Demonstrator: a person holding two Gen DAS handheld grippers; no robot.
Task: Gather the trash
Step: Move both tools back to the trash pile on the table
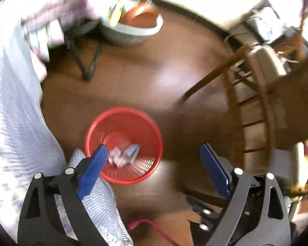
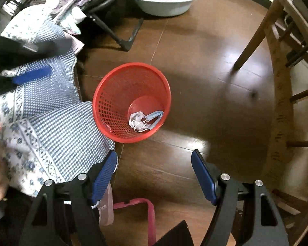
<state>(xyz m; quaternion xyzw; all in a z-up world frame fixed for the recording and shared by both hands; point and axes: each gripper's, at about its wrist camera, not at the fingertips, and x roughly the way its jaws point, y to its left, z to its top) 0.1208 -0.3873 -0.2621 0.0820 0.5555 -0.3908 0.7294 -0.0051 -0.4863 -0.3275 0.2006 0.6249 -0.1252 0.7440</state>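
Observation:
A red mesh waste basket (image 1: pixel 152 135) stands on the dark wooden floor; it also shows in the right wrist view (image 2: pixel 117 86). Inside it lie a crumpled white tissue (image 2: pixel 136 117) and a blue face mask (image 2: pixel 155 117), blurred in the left wrist view (image 1: pixel 124 155). My left gripper (image 1: pixel 154 153) is open and empty, held above the basket, its left finger over the rim. My right gripper (image 2: pixel 154 160) is open and empty, above the floor just in front of the basket. The left gripper's blue pad (image 2: pixel 31 74) shows blurred at the far left of the right wrist view.
A blue-and-white patterned cloth (image 2: pixel 51 135) hangs at the left, touching the basket. A pale basin (image 2: pixel 166 4) with a brown bowl sits at the back. A folding stand's black legs (image 2: pixel 121 39) stand behind the basket. A wooden chair (image 2: pixel 281 82) is at the right. A pink frame (image 2: pixel 147 209) lies near.

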